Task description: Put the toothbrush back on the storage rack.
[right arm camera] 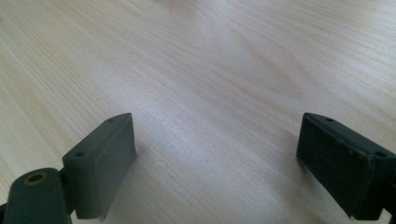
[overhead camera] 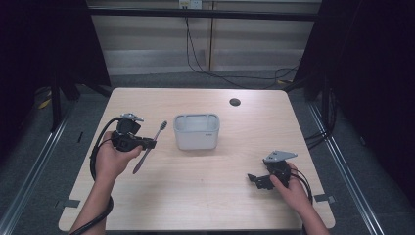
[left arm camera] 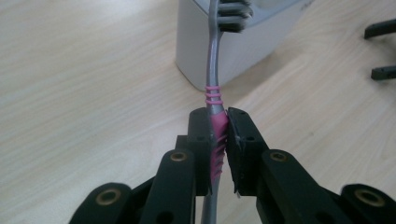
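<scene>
A grey toothbrush (overhead camera: 148, 148) with pink grip ribs is clamped in my left gripper (overhead camera: 149, 144), left of a small grey tub (overhead camera: 196, 131) at the table's middle. In the left gripper view the pads (left arm camera: 201, 135) press on the pink handle (left arm camera: 216, 128), and the bristle head (left arm camera: 232, 16) points toward the tub (left arm camera: 196, 51). My right gripper (overhead camera: 253, 178) rests at the table's front right, pointing left, open. In the right gripper view its jaws stand wide apart over bare wood, gripper (right arm camera: 217, 158) empty.
The light wooden table (overhead camera: 205, 196) has a dark round grommet hole (overhead camera: 235, 102) at its back right. Black cables run across the floor behind it. Dark curtains flank both sides. The right gripper's fingertips (left arm camera: 380, 30) show at the right edge of the left gripper view.
</scene>
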{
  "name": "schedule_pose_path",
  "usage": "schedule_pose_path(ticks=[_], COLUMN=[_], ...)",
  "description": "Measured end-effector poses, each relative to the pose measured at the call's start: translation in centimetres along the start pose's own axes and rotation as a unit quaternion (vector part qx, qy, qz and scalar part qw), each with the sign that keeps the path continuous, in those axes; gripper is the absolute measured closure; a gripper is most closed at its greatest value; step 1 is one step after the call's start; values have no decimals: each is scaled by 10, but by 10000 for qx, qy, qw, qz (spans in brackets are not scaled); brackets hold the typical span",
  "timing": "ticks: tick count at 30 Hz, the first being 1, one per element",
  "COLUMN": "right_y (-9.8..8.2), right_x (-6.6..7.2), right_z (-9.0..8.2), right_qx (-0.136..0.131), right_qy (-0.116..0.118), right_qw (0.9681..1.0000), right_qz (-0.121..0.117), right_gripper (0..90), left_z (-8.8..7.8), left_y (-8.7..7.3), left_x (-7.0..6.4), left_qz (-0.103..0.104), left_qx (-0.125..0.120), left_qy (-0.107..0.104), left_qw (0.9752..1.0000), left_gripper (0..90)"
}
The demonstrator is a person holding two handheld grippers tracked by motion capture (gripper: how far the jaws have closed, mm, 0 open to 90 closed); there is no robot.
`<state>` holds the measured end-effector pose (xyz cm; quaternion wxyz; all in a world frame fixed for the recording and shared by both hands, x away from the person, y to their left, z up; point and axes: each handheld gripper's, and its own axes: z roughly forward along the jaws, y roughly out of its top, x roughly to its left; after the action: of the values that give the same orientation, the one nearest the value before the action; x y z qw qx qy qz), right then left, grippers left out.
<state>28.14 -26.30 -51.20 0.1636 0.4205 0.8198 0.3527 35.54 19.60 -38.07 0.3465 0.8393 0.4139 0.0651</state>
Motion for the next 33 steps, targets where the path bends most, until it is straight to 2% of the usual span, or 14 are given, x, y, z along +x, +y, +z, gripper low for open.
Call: schedule_pose_path(ticks=[5, 8, 10, 11, 13, 14, 19, 20, 23, 25, 26, 28, 30, 33], right_y=[0, 0, 0, 0, 0, 0, 0, 0, 0, 0, 0, 0, 0, 0], right_x=[0, 0, 0, 0, 0, 0, 0, 0, 0, 0, 0, 0, 0, 0], right_z=[0, 0, 0, 0, 0, 0, 0, 0, 0, 0, 0, 0, 0, 0], right_qx=[-2, 0, -1, 0, -2, 0, 0, -1, -1, -3, -3, -2, -2, 0], right_qy=[-1, -1, -1, -1, 0, 0, -1, 0, -1, 0, 0, 0, 1, 0], right_qw=[10000, 10000, 10000, 10000, 10000, 10000, 10000, 10000, 10000, 10000, 10000, 10000, 10000, 10000], right_qz=[-10, -4, -4, -4, -10, -3, -3, -3, -2, -14, -13, -9, -10, -1], right_gripper=[112, 112, 112, 112, 112, 112, 112, 112, 112, 112, 112, 112, 112, 112], left_z=[-2, -4, -3, -4, -5, -5, -6, -7, -8, -8, -9, -8, -8, -7], left_y=[5, 9, 11, 13, 14, 16, 19, 21, 23, 24, 25, 28, 29, 32], left_x=[-2, -2, -3, -1, -1, -1, 0, 0, 0, -1, 0, -2, -2, -3], left_qz=[-86, -68, -166, -146, -151, -229, -206, -229, -213, -298, -217, -292, -246, -252], left_qx=[-342, -438, -597, -642, -675, -802, -935, -1049, -1137, -1269, -1253, -1401, -1392, -1474], left_qy=[62, 112, 124, 157, 149, 177, 231, 259, 287, 299, 291, 299, 301, 310], left_qw=[9994, 9990, 9980, 9977, 9975, 9964, 9951, 9939, 9929, 9910, 9915, 9893, 9895, 9883], left_gripper=[804, 804, 804, 804, 804, 804, 804, 804, 804, 804, 804, 804, 804, 804])
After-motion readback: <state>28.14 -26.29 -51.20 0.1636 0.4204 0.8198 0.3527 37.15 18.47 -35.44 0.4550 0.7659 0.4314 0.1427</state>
